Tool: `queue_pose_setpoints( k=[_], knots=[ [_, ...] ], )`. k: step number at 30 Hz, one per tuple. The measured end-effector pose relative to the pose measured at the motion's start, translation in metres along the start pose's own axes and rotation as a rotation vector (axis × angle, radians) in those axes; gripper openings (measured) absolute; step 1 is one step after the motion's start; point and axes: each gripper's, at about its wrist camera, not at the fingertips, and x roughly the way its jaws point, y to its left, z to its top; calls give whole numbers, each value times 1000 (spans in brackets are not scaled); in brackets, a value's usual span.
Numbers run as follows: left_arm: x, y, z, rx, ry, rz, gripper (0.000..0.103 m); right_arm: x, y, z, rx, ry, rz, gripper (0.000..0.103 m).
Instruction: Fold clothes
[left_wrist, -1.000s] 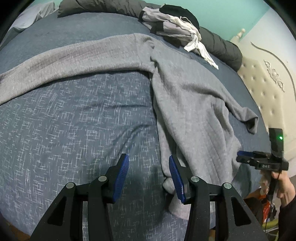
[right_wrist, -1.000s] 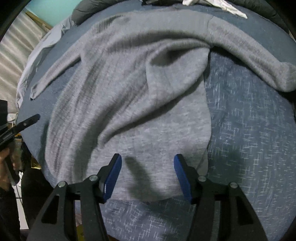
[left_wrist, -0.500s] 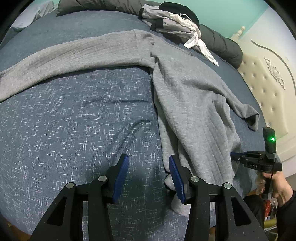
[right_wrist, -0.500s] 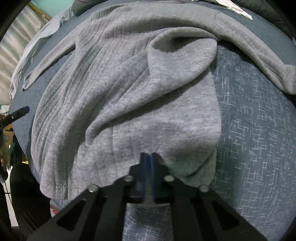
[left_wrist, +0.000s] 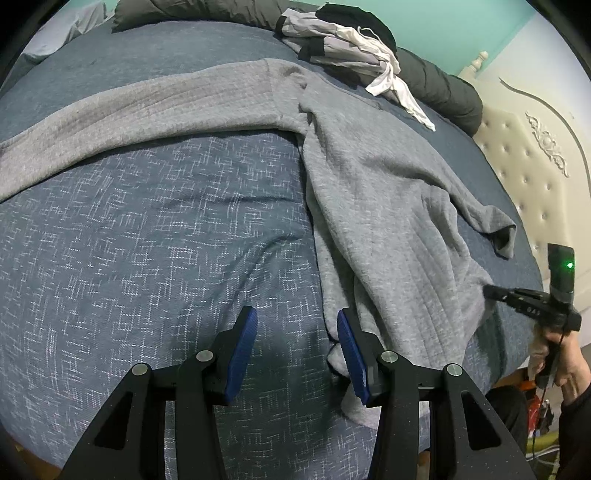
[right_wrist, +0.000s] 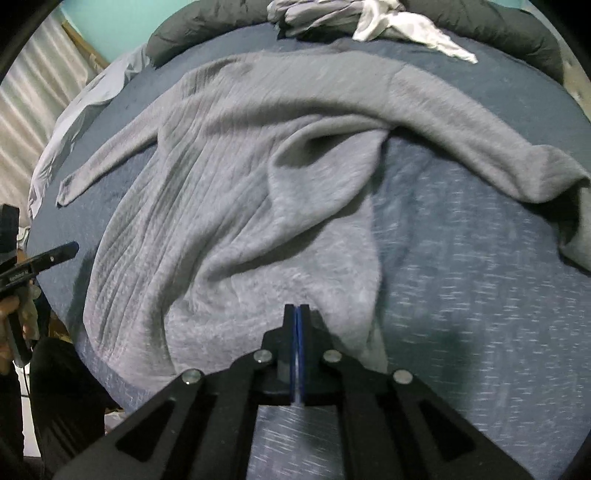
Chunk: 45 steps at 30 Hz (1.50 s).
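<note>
Grey ribbed knit sweater (right_wrist: 229, 206) spread rumpled on blue flecked bed cover (left_wrist: 147, 240), sleeves outflung. Right tool (right_wrist: 296, 325) clamped on near hem; left tool (left_wrist: 297, 339) agape beside hem corner. Advised: seize corner, tension hem evenly, smooth body.

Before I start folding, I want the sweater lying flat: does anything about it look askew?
Yes. The grey sweater lies crooked and rumpled on the bed, its body bunched in folds, one sleeve stretched sideways. The right gripper pinches its hem; the left gripper is open.
</note>
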Motion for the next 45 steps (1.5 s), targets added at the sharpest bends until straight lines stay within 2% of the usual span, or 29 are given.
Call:
queue_pose_setpoints(
  k=[4, 8, 12, 14, 16, 18, 20, 29, 31, 32, 33, 34, 35, 37, 45],
  knots=[
    [3, -2, -1, 5, 9, 1, 49, -19, -21, 6, 51, -45, -26, 0],
    [10, -6, -2, 15, 26, -1, 49, -24, -50, -5, 96, -45, -25, 0],
    [20, -13, -5, 49, 58, 3, 49, -16, -53, -7, 99, -54, 9, 1],
    [29, -17, -6, 66, 82, 9, 49, -14, -53, -4, 112, -66, -12, 2],
    [37, -18, -6, 70, 100, 13, 49, -18, -58, -6, 122, -76, -14, 11],
    [45, -20, -6, 74, 116, 4, 49, -17, -62, -8, 127, -64, 2, 44],
    [51, -22, -6, 82, 127, -5, 49, -13, -62, -11, 99, -42, 15, 49],
    [62, -26, -4, 30, 124, -115, 49, 2, -63, -17, 79, -25, 55, 48],
    [63, -27, -2, 19, 111, -128, 48, 3, -62, -17, 74, -28, 70, 30],
    [64, -27, -2, 18, 108, -133, 44, 3, -60, -18, 69, -31, 75, 18],
    [65, -28, -1, 19, 107, -144, 37, 2, -59, -18, 61, -33, 72, 11],
    [66, -29, -1, 18, 106, -157, 22, 1, -57, -18, 54, -35, 71, 8],
    [67, -29, -1, 13, 101, -164, 14, -1, -56, -17, 49, -40, 72, 6],
    [64, -30, 0, 12, 90, -167, 6, -8, -54, -17, 41, -51, 77, 5],
    [24, -35, 8, 75, 32, -144, 5, -71, -59, -18, 49, -143, 99, 5]
  ],
)
